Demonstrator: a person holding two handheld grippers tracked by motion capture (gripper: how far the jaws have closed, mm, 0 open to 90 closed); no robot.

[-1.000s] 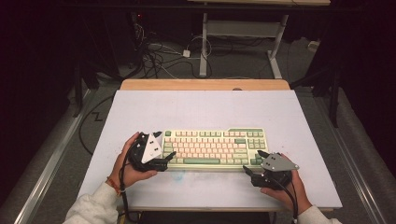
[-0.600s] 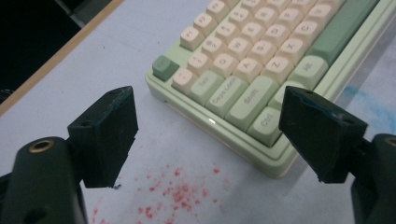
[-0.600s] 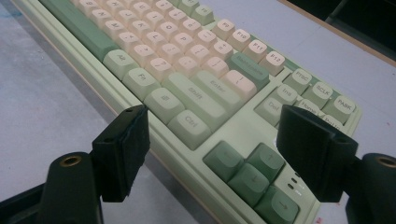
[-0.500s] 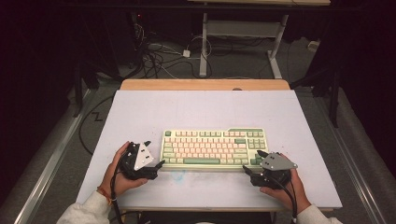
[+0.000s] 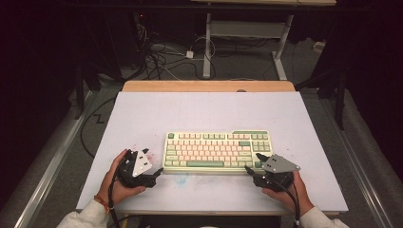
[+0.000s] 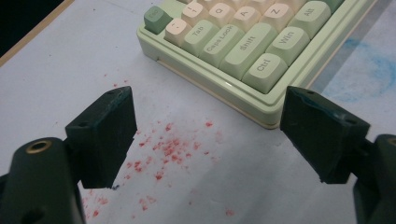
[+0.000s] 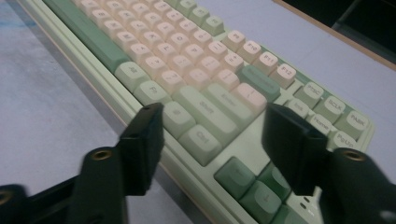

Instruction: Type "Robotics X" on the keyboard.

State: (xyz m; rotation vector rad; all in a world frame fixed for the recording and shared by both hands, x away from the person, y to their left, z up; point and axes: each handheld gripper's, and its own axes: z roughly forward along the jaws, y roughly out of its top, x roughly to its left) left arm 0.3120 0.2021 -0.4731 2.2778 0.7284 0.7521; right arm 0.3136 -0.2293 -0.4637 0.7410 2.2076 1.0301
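The pale green and cream plastic keyboard (image 5: 217,151) lies near the white table's (image 5: 142,114) front edge. The left gripper (image 5: 159,171), jaws spread, waits off its left corner. The right gripper (image 5: 252,163), jaws just narrowing but not yet gripping, straddles its front-right corner, seemingly to grasp it.

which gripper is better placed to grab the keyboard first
Likely the right gripper: its jaws already straddle the near right corner of the keyboard and have just been closing. The left gripper stands open beside the left corner, apart from it, over red specks.
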